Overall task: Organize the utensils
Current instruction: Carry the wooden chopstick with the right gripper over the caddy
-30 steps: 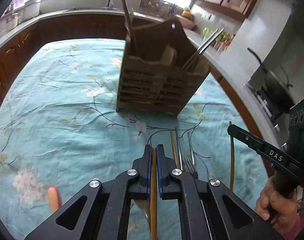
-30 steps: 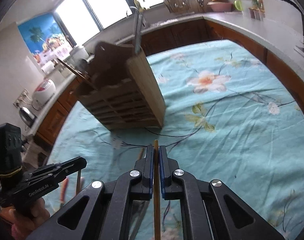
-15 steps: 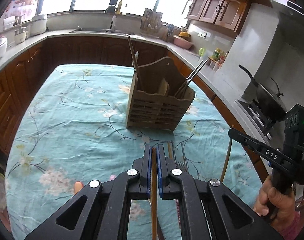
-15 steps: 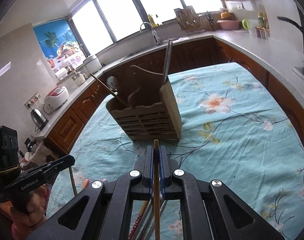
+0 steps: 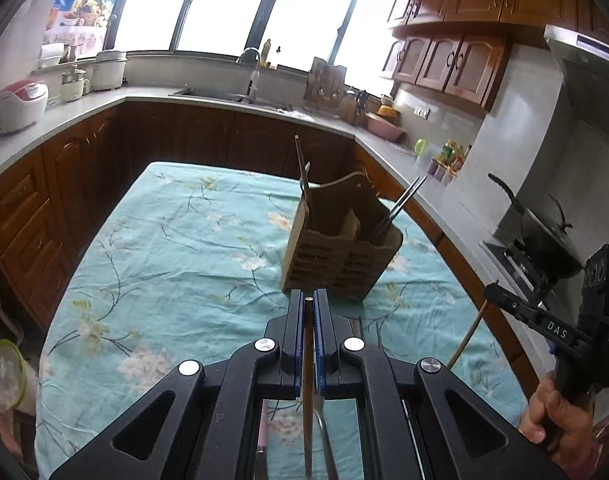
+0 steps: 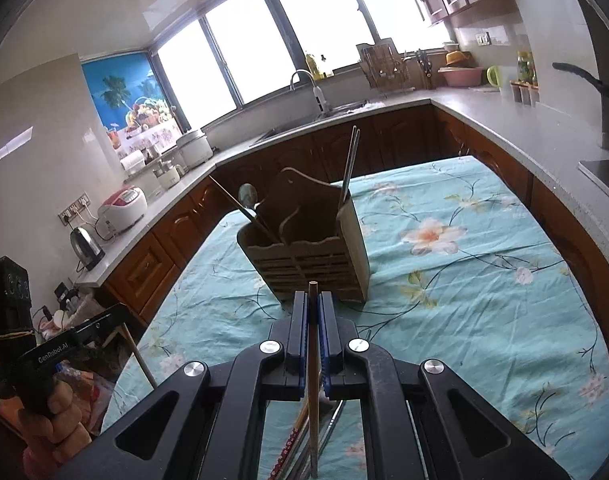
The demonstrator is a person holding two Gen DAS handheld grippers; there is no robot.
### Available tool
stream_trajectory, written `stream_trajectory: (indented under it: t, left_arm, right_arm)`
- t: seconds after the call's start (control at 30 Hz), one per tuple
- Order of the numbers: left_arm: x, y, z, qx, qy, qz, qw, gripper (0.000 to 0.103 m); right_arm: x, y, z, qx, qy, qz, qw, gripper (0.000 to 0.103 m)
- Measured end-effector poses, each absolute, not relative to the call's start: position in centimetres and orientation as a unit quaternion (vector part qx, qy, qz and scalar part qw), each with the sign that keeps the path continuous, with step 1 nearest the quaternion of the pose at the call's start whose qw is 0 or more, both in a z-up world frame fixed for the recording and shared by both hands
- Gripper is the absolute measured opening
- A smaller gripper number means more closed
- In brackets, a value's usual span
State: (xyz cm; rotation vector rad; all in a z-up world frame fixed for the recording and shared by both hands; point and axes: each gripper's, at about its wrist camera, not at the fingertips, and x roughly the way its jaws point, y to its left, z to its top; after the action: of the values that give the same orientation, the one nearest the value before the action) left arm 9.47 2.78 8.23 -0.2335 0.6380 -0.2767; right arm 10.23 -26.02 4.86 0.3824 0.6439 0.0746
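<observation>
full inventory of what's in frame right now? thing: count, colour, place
wooden caddy: 1, brown, upright on the table
tablecloth: 1, teal floral, covers the table
metal chopsticks: 1 pair, silver, stand in one end compartment of the caddy
spoon: 1, silver, in the opposite end compartment
wooden chopstick there: 1, brown, leans beside the spoon
loose utensils: count unclear, on the cloth below the grippers
rice cooker: 1, white and red, counter
kettle: 1, steel, counter
wok: 1, black, stove
left gripper: shut on a wooden chopstick
right gripper: shut on a wooden chopstick
</observation>
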Motion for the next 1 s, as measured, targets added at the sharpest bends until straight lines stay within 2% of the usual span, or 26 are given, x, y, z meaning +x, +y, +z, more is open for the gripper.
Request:
stream_trajectory:
  t: [0.43,1.0]
  left_arm:
    - [8.2,5.1,9.4,-0.147,0.275,-0.125,0.942,0.003]
    - [11.0,5.6,11.5,-0.167,0.225,-0.13,0.951,0.003]
  right_arm:
    - [9.2,-26.0,6.7,0.177,0.281,0.027,0.943,0.005]
    - [10.3,-26.8,8.5,0.18,0.247,0.023,0.952,0.005]
